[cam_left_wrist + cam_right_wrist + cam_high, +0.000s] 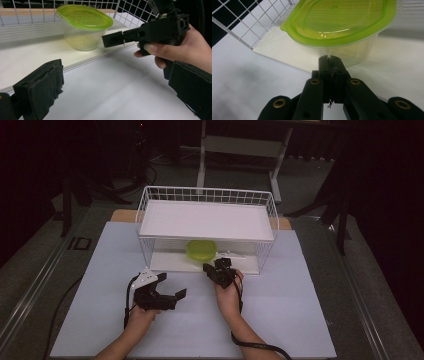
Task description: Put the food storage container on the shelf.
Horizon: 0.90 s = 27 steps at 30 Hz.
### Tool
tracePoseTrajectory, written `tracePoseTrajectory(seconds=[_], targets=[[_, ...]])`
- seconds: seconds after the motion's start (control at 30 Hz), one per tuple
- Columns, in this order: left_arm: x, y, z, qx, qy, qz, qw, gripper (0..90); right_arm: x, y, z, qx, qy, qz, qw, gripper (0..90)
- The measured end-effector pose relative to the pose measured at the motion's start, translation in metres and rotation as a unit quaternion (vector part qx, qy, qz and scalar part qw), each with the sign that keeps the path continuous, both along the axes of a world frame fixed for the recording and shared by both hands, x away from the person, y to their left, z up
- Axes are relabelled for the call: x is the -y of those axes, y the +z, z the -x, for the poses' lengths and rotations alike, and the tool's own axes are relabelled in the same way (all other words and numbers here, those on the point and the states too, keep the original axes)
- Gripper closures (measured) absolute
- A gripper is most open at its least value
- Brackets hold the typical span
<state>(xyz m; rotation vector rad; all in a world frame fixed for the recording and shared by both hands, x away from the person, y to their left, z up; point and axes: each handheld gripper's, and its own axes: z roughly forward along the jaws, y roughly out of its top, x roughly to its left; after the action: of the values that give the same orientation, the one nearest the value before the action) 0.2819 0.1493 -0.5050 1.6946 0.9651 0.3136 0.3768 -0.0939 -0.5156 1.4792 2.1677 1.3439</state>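
White worktop (280, 310) w/ a white wire rack (207, 227) at its far centre: solid upper shelf, lower shelf just above the worktop. Clear tub w/ green lid (201, 250) sits on the lower shelf, near its front edge, lid on.

Right gripper (214, 266) is held just in front of the rack, pointing at the tub. Its fingers (323, 65) are pressed fully together, nothing between them; tips sit right at the tub's near wall, below the lid rim. Can't tell if they touch it.

Left gripper (172, 287) rests low on the worktop, left of the right gripper & nearer the person, aimed right. Its fingers (42, 86) are spread wide apart, holding nothing. In left gripper view, the right hand (192, 50) wraps the right gripper's handle.
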Motion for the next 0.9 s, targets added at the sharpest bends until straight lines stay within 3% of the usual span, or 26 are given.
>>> tracePoseTrajectory(seconds=[0.33,0.6,0.73,0.9], targets=[[-0.001,0.001,0.0,0.004,0.002,-0.003,1.0,0.8,-0.013,0.004,-0.01,-0.002,0.008,0.006,0.9999,87.2],[-0.002,0.002,0.0,0.012,-0.009,0.003,0.9999,0.8,-0.006,0.006,0.009,-0.002,0.029,0.007,0.9996,81.8],[0.0,0.006,0.001,0.03,-0.031,-0.008,0.999,0.8,0.001,0.012,0.022,0.009,0.043,0.013,0.9989,69.0],[0.005,0.014,0.004,0.046,-0.067,-0.006,0.9967,0.8,0.01,0.019,0.035,0.028,0.072,0.018,0.9969,51.7]])
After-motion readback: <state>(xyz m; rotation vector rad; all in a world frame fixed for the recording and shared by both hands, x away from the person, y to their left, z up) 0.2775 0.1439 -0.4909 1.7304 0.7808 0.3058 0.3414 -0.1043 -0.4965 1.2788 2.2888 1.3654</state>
